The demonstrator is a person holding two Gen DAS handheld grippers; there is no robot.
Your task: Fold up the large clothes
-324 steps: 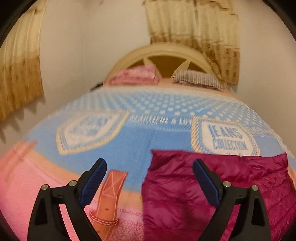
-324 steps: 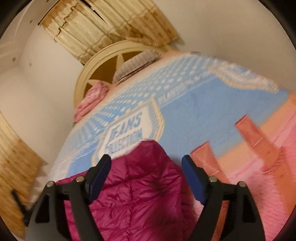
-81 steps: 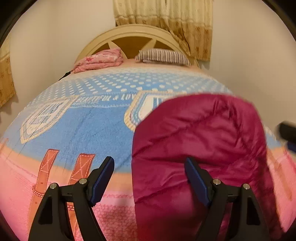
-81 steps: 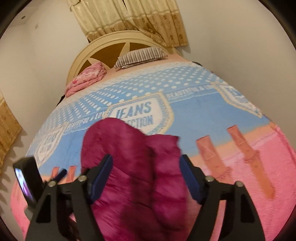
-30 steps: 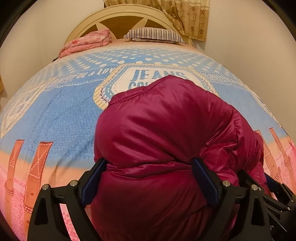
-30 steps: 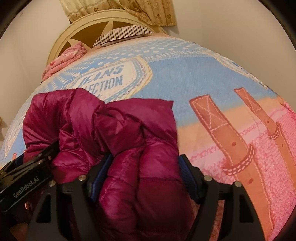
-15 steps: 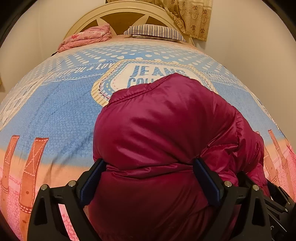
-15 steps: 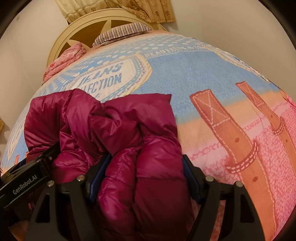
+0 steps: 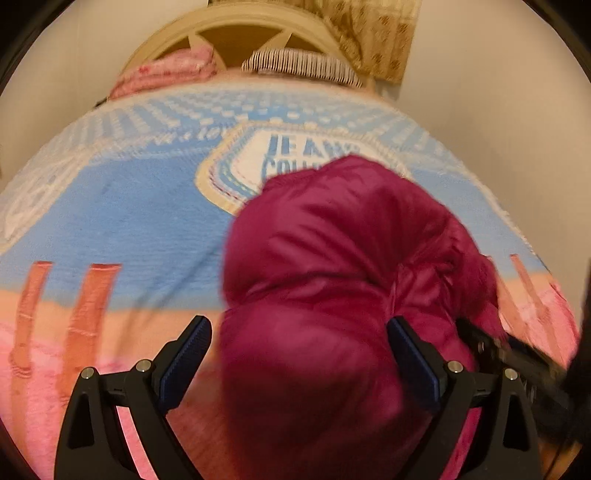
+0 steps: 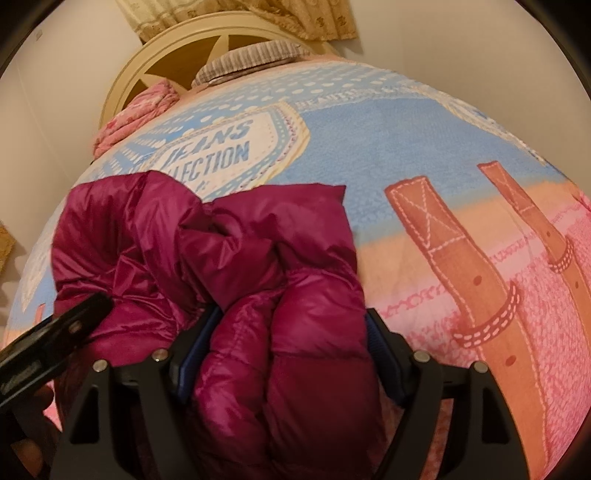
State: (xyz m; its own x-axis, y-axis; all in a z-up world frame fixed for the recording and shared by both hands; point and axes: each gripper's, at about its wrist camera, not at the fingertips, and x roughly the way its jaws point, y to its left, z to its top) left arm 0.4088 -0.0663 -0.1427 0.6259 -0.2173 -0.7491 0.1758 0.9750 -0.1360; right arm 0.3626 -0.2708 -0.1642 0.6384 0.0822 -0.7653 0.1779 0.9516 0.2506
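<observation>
A magenta puffer jacket lies bunched and folded over on the bed's blue and pink blanket. My left gripper is open, its fingers wide apart on either side of the jacket's near bulge, the left finger clear of the fabric. In the right wrist view the jacket fills the lower middle. My right gripper is open with a thick fold of the jacket bulging between its fingers. The left gripper's black body shows at the lower left there.
The blanket covers the whole bed. A cream headboard, a pink folded quilt and a striped pillow are at the far end. A wall runs along the right side. Curtains hang behind the headboard.
My left gripper has pulled back and slid left, so its left finger is now off the jacket. The right gripper has stayed in place around the fold.
</observation>
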